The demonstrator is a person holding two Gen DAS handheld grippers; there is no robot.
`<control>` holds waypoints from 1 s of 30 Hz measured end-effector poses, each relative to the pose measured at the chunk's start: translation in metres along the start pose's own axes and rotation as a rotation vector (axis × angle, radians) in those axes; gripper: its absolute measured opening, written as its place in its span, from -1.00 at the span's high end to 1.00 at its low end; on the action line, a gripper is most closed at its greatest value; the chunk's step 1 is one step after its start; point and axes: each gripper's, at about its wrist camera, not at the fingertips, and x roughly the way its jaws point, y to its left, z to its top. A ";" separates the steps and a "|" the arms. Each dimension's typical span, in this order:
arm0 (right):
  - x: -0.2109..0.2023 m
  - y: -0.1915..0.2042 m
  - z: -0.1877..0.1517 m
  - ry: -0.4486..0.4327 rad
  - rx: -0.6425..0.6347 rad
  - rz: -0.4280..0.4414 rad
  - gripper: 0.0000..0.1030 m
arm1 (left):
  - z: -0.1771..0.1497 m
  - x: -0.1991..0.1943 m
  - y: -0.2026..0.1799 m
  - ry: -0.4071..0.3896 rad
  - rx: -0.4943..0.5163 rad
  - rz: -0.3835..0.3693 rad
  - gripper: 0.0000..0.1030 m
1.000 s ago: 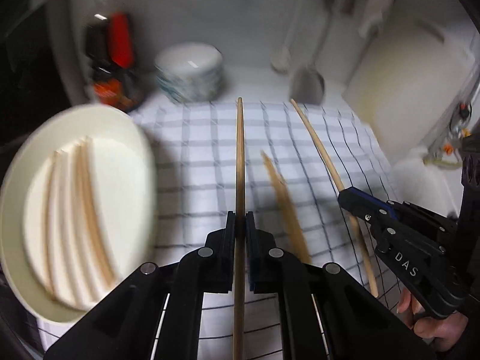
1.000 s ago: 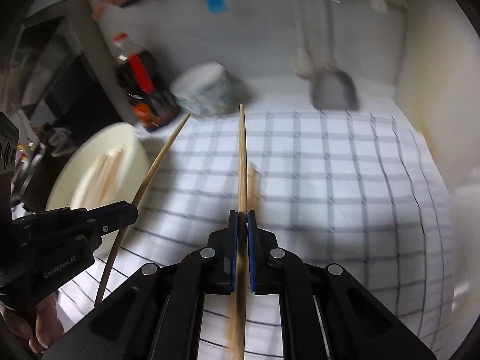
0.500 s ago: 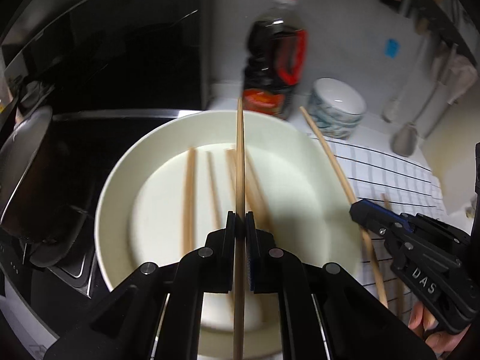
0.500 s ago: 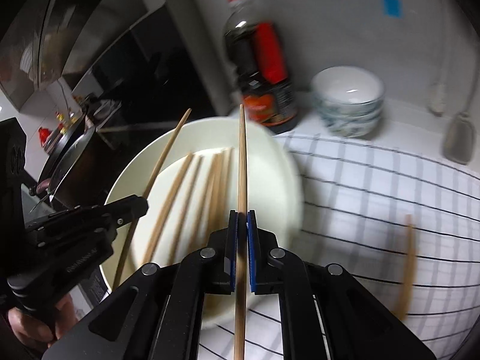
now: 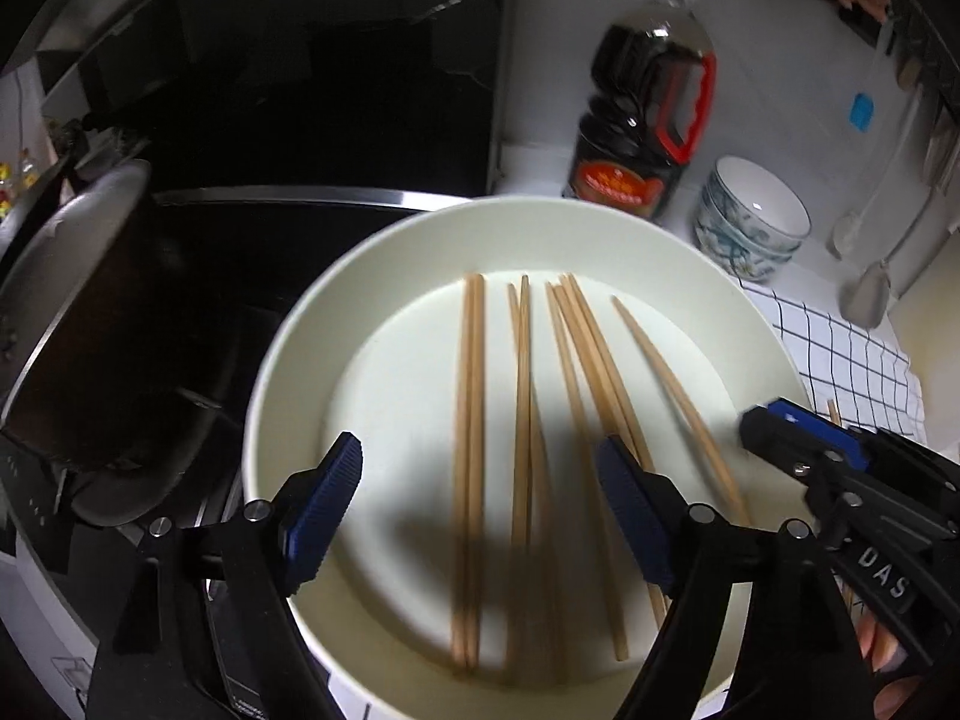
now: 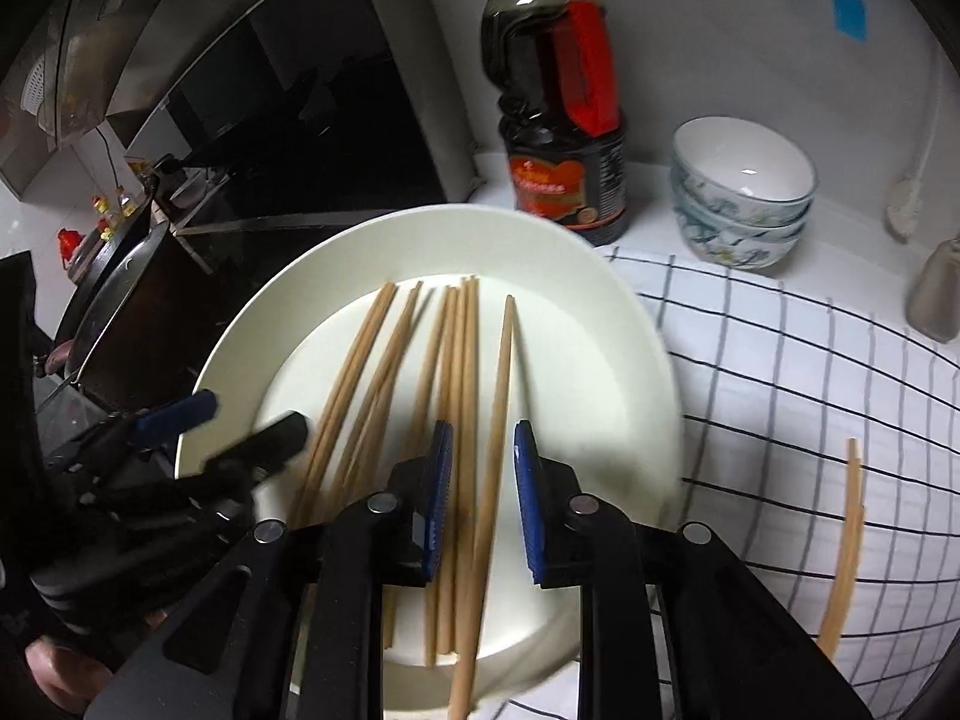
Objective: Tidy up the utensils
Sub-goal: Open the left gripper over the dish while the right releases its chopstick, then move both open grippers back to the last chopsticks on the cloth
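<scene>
My left gripper and right gripper stood apart, sticks released; about eight chopsticks on one plate, before fewer.

Left gripper agape above chopsticks on plate.

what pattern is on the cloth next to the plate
White with a thin dark grid check; the cloth shows best in the right wrist view, right of the plate.
</scene>
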 end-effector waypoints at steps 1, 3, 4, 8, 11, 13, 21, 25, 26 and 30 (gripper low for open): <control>-0.004 -0.002 -0.002 -0.007 0.007 -0.004 0.58 | 0.000 -0.002 0.003 0.004 -0.006 0.007 -0.59; -0.010 -0.007 -0.004 -0.015 0.018 -0.005 0.50 | -0.001 -0.004 0.007 0.007 -0.020 0.015 -0.68; -0.014 -0.010 -0.008 -0.021 0.022 -0.005 0.42 | -0.001 -0.006 0.008 0.007 -0.027 0.014 -0.69; -0.033 -0.022 -0.023 -0.048 0.032 -0.018 0.29 | -0.005 -0.015 0.005 0.002 -0.038 0.006 -0.72; -0.049 -0.037 -0.039 -0.066 0.057 -0.048 0.26 | -0.009 -0.023 -0.004 -0.012 -0.027 -0.003 -0.74; -0.059 -0.051 -0.049 -0.072 0.089 -0.070 0.22 | -0.012 -0.029 -0.015 -0.022 -0.010 -0.021 -0.74; -0.092 -0.123 -0.099 -0.058 0.239 -0.210 0.21 | -0.027 -0.044 -0.068 -0.028 0.081 -0.107 -0.75; -0.100 -0.150 -0.124 -0.040 0.292 -0.263 0.21 | -0.036 -0.045 -0.094 -0.017 0.121 -0.151 -0.75; -0.101 -0.156 -0.129 -0.036 0.304 -0.272 0.21 | -0.039 -0.046 -0.102 -0.016 0.134 -0.163 -0.75; -0.096 -0.171 -0.147 -0.020 0.306 -0.320 0.18 | -0.050 -0.049 -0.127 -0.014 0.174 -0.200 -0.75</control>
